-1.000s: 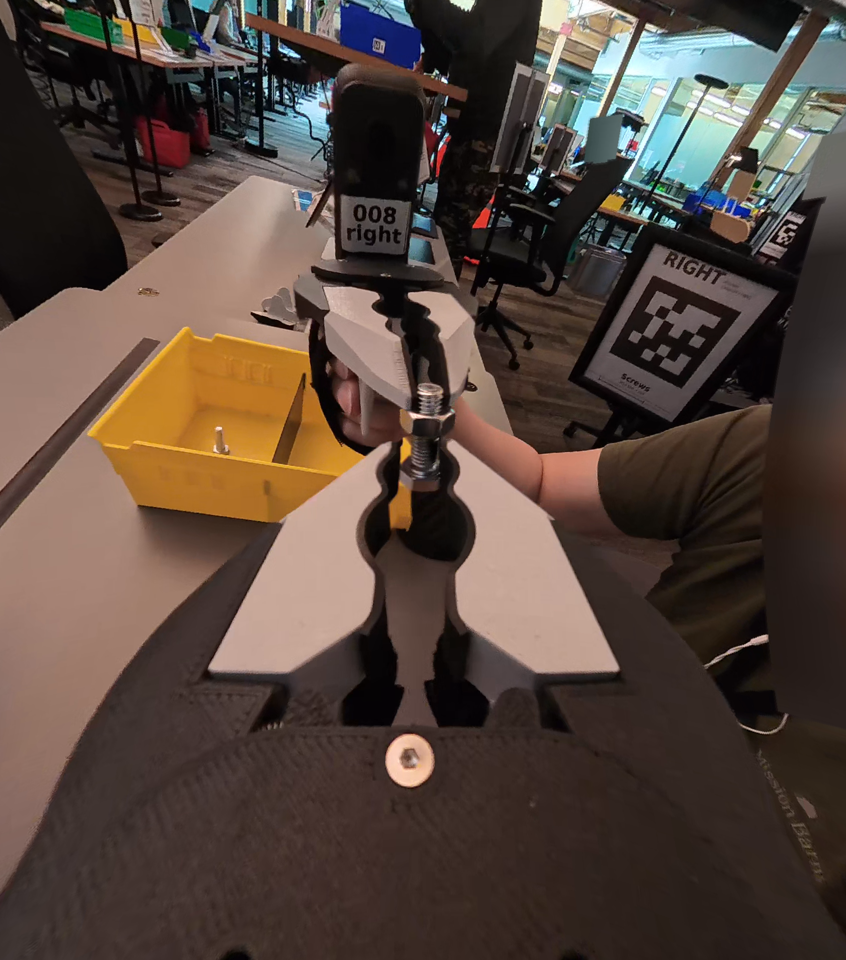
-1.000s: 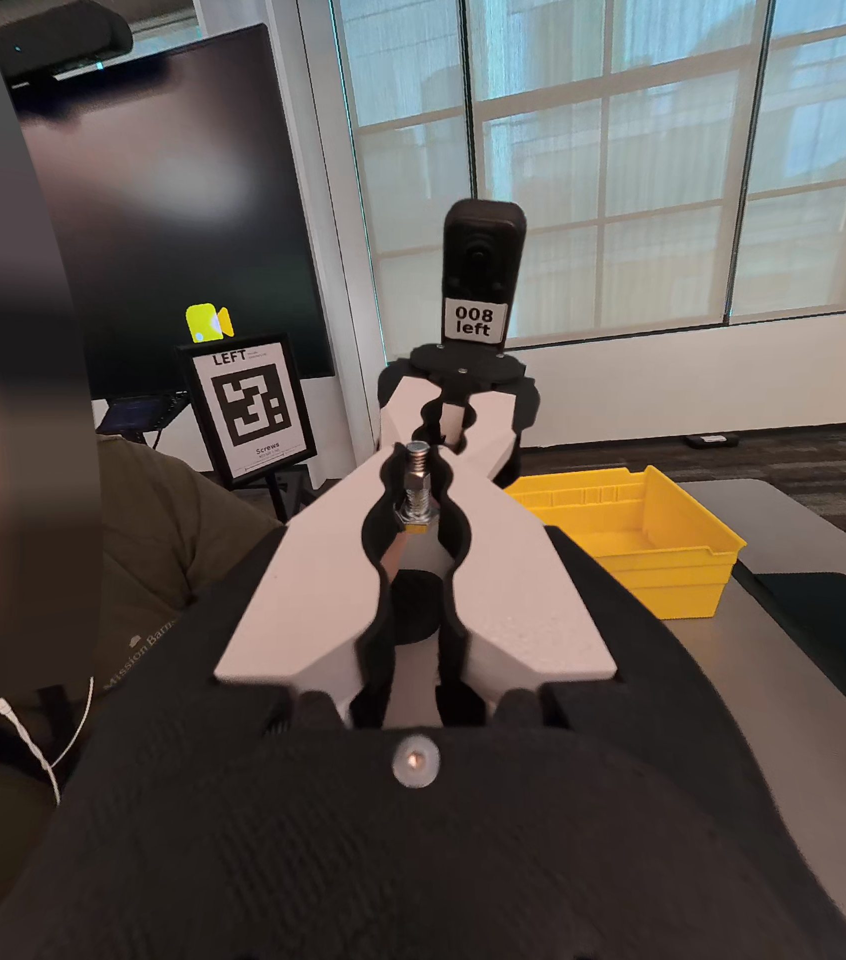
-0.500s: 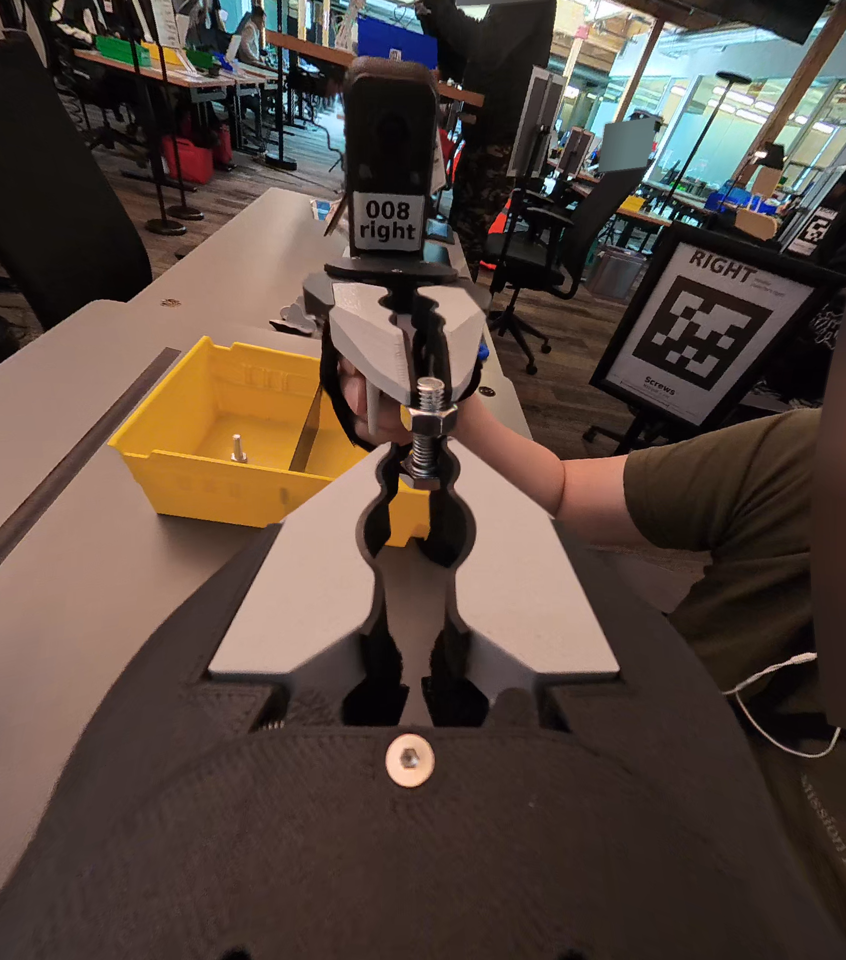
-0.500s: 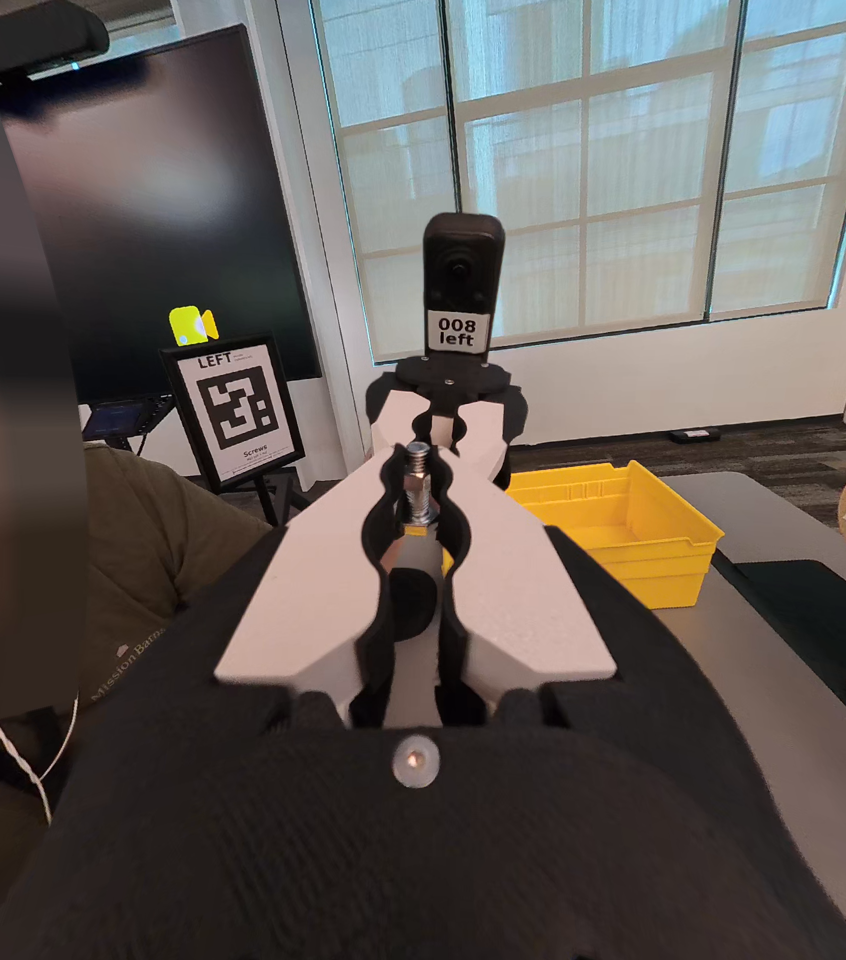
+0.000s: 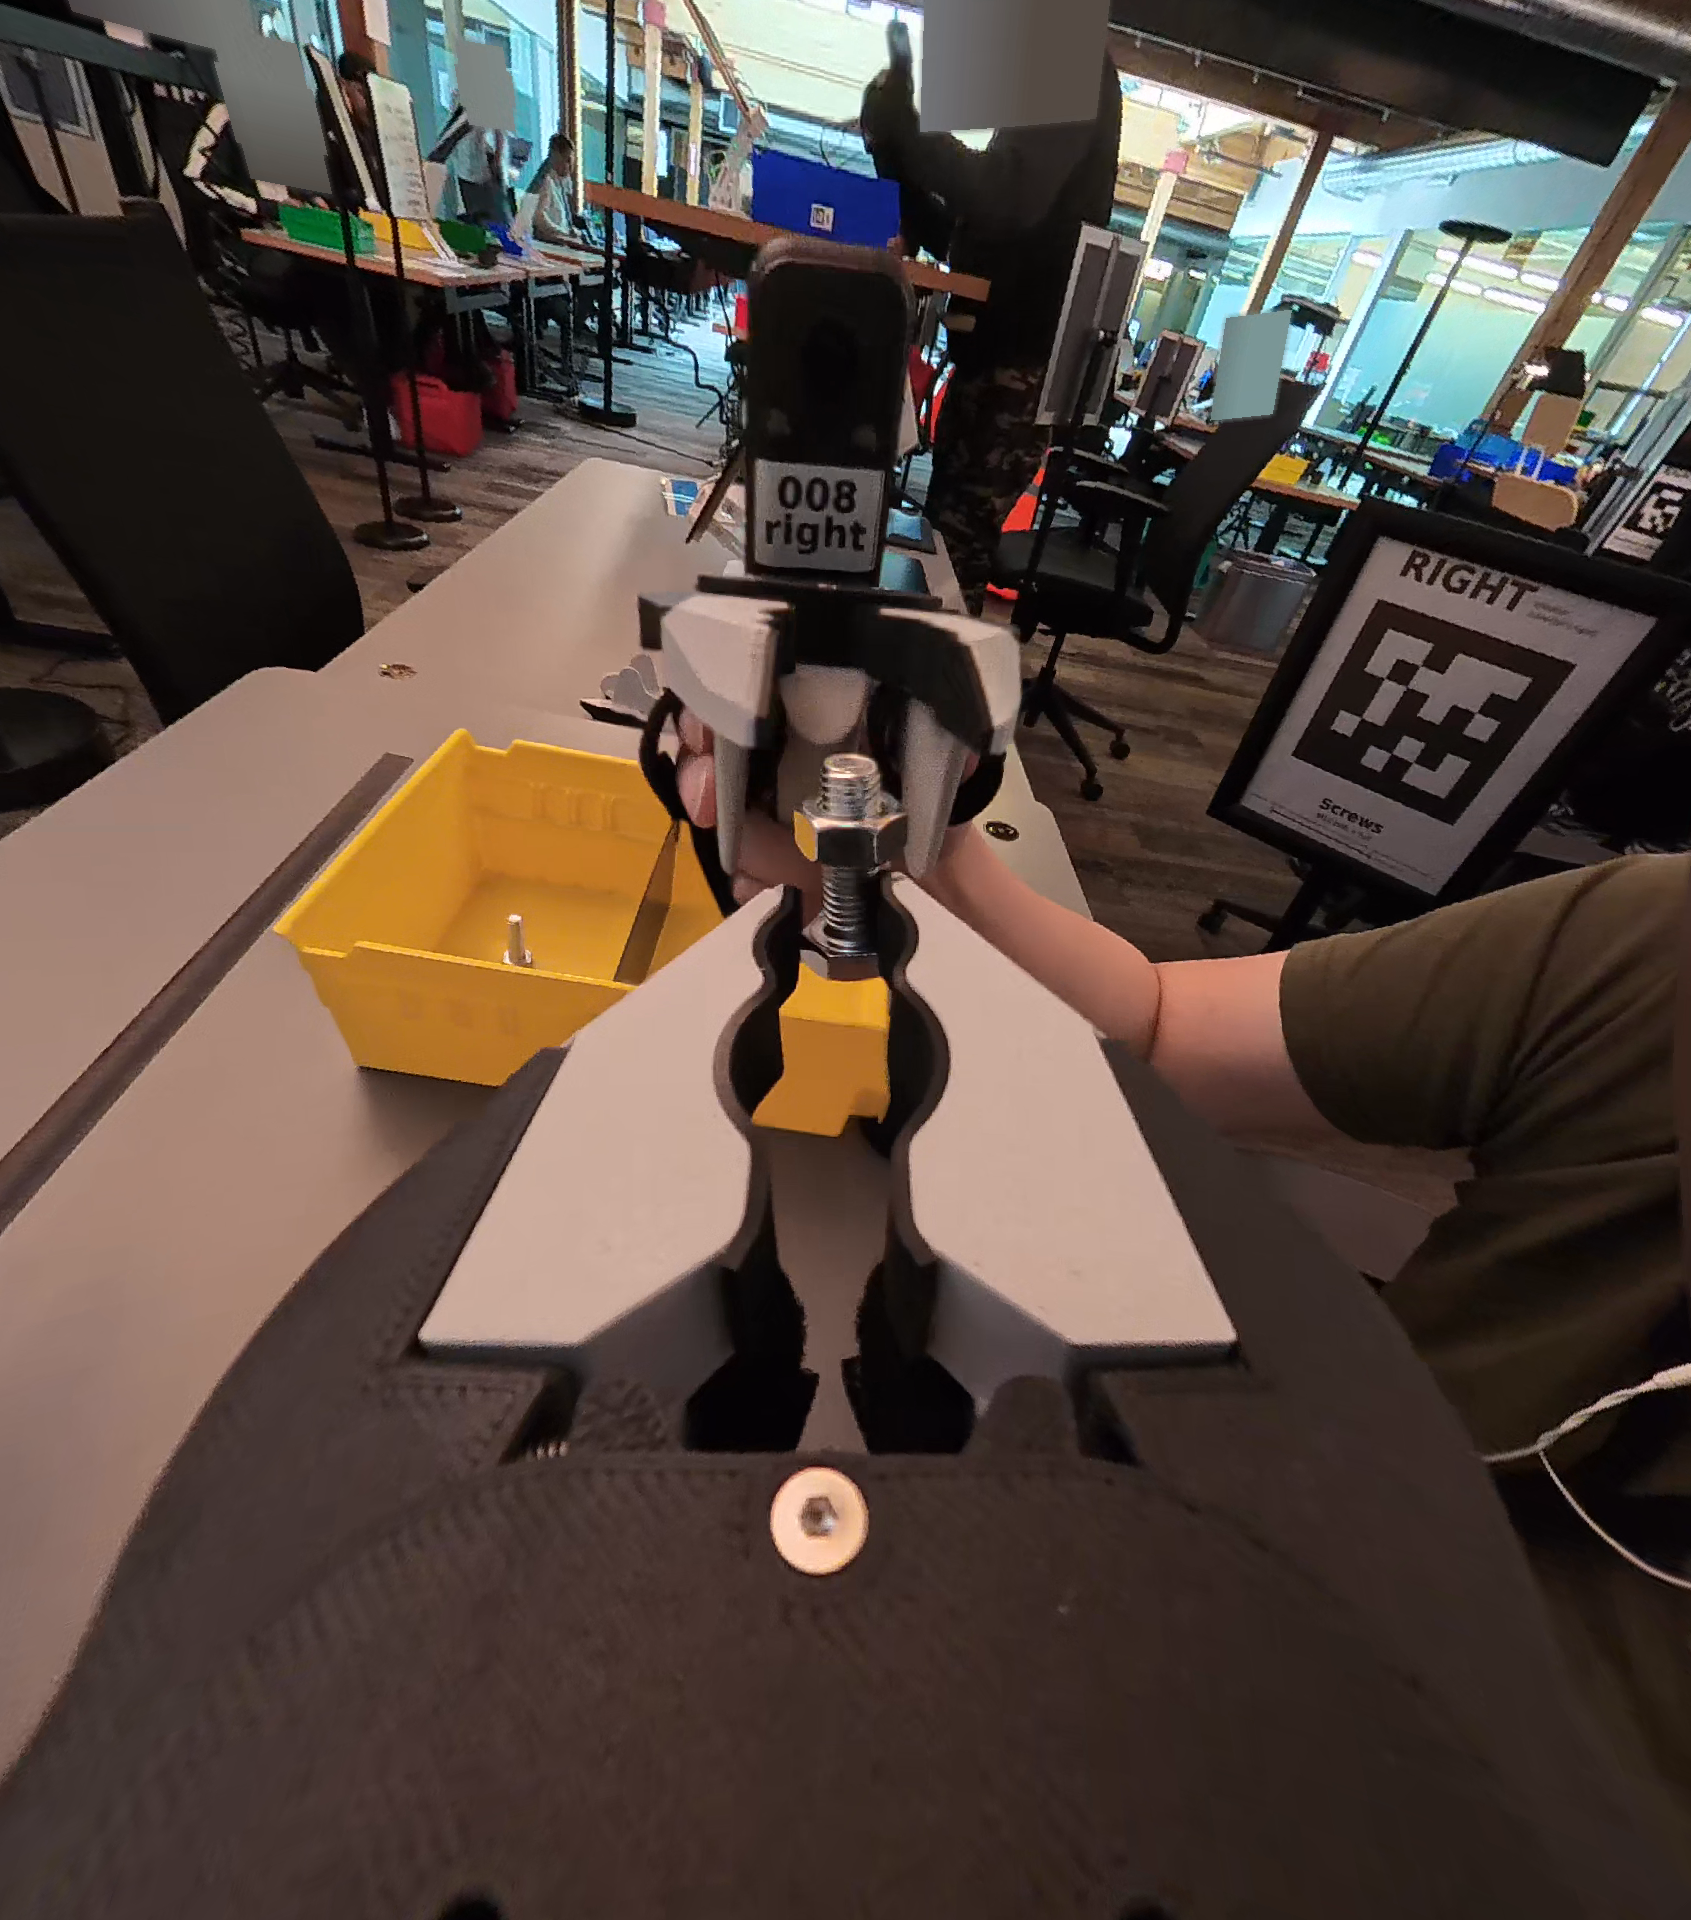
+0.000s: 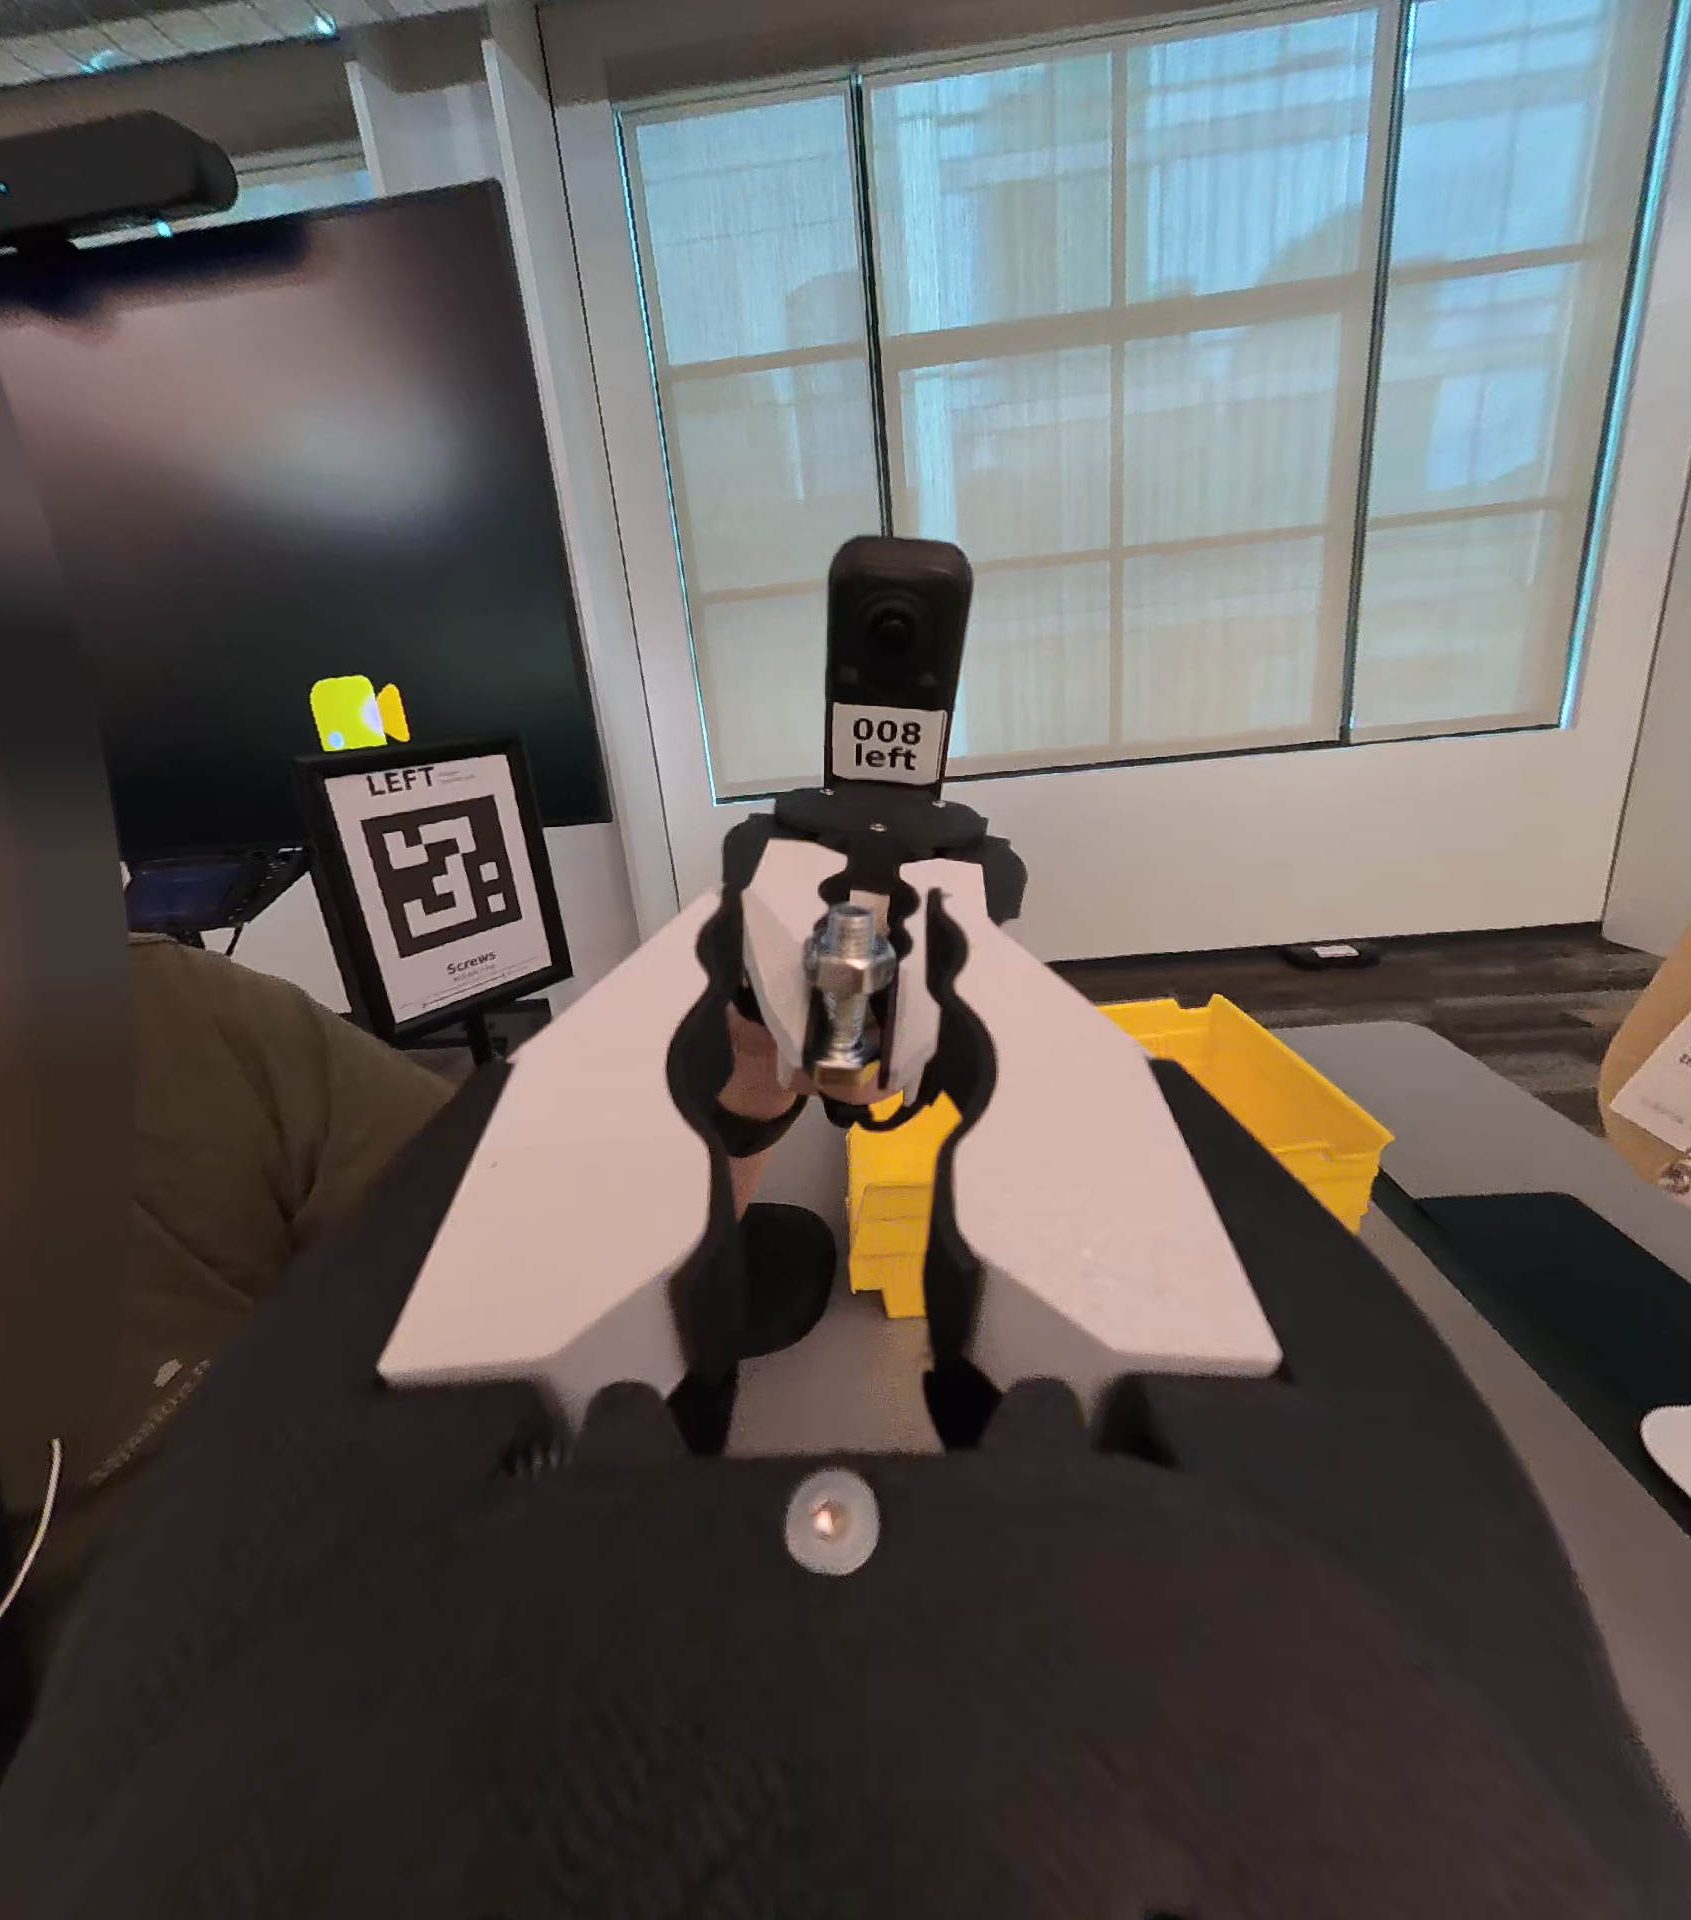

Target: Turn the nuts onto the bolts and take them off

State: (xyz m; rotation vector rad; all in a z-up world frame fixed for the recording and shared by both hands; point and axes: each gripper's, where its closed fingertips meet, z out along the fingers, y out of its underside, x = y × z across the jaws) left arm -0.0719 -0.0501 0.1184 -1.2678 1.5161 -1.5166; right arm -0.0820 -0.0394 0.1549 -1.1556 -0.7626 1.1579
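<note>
From the left wrist view, the left gripper (image 5: 846, 940) reaches forward over a grey table (image 5: 93, 1039), its two grey fingers (image 5: 633, 1132) drawn close together and clamped on the hexagonal head of a silver bolt (image 5: 846, 883), which stands upright above the fingertips. A silver nut (image 5: 848, 831) sits partway down the bolt's thread, a short stretch of thread showing above it. Facing it from the far side, the right gripper (image 5: 836, 821) hangs with its jaws spread apart, one finger on each side of the nut; whether they touch it I cannot tell. A hand (image 5: 768, 852) holds that gripper from behind. To the left on the table sits a yellow bin (image 5: 436, 997) with a dark divider, and a second bolt (image 5: 514, 940) stands inside it. From the right wrist view, slightly blurred, the right gripper's wide-open white fingers (image 6: 602, 1143) frame the same bolt and nut, with the left gripper's closed fingers gripping the bolt head just beyond. The yellow bin lies to the right, behind the grippers, and a window (image 6: 1132, 416) fills the far wall.
</note>
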